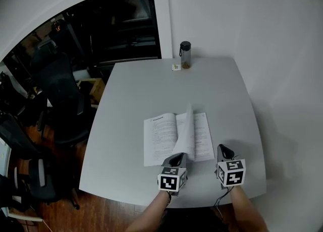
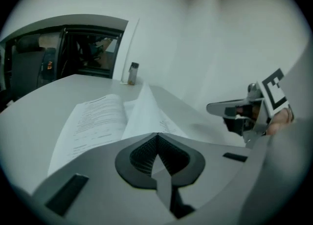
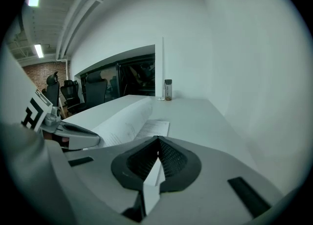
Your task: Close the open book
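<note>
We are holding both claws pressed together: left gripper point(image 1: 177, 157) at the near edge of the book point(image 1: 160, 137) on the table point(image 1: 146, 82), tips hiding the raised page point(image 1: 188, 131) at its foot; right gripper point(image 1: 225, 150) empty beside.

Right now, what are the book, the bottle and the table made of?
Book: paper, matte white with printed lines. One page curves upward, so it is thin and bendy.
Bottle: see-through body with a dark cap. It could be plastic or glass, but it is too small to tell which.
Table: smooth pale grey top, maybe laminate. I can't be sure.
</note>
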### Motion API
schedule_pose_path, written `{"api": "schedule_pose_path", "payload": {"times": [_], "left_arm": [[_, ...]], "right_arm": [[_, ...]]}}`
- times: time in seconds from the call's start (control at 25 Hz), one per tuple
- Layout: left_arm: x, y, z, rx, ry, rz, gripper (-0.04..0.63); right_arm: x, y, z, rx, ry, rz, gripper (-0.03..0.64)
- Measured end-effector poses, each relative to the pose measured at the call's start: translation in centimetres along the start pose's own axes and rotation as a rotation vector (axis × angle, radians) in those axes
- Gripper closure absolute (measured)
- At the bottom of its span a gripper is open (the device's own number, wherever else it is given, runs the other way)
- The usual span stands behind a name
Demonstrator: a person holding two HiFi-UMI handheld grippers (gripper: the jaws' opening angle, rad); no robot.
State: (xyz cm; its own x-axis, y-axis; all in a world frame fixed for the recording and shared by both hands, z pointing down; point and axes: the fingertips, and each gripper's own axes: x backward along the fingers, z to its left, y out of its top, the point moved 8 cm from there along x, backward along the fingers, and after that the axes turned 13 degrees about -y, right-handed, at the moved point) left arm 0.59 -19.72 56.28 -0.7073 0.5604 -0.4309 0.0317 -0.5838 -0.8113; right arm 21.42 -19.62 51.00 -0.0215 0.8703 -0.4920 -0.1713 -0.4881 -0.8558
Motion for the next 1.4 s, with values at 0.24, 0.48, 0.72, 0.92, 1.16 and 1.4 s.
{"api": "schedule_pose_path", "payload": {"times": [0.24, 0.48, 0.72, 0.92, 1.16, 1.4], "left_arm": [[0.2, 2.8, -3.3, -0.121, -0.045, -0.051, 0.591], [3.3, 1.5, 0.7, -0.061, 0.083, -0.035, 0.591], [6.1, -0.6, 5.6, 0.006, 0.242, 0.002, 0.591], [7.3, -2.8, 9.0, 0.11, 0.357, 0.078, 0.591], [5.1, -4.0, 9.0, 0.17, 0.343, 0.18, 0.591], [1.8, -4.1, 7.1, 0.163, 0.278, 0.192, 0.591]], "right_arm": [[0.1, 0.7, -0.2, -0.012, 0.009, -0.024, 0.611], [-0.3, 1.1, 1.9, 0.0, 0.066, -0.025, 0.611], [-1.2, 1.1, 4.4, 0.039, 0.133, -0.01, 0.611], [-1.5, 0.7, 5.3, 0.059, 0.16, 0.004, 0.611], [-1.6, 0.6, 4.2, 0.052, 0.144, 0.004, 0.611], [-1.4, -0.2, 2.3, 0.033, 0.116, 0.011, 0.611]]}}
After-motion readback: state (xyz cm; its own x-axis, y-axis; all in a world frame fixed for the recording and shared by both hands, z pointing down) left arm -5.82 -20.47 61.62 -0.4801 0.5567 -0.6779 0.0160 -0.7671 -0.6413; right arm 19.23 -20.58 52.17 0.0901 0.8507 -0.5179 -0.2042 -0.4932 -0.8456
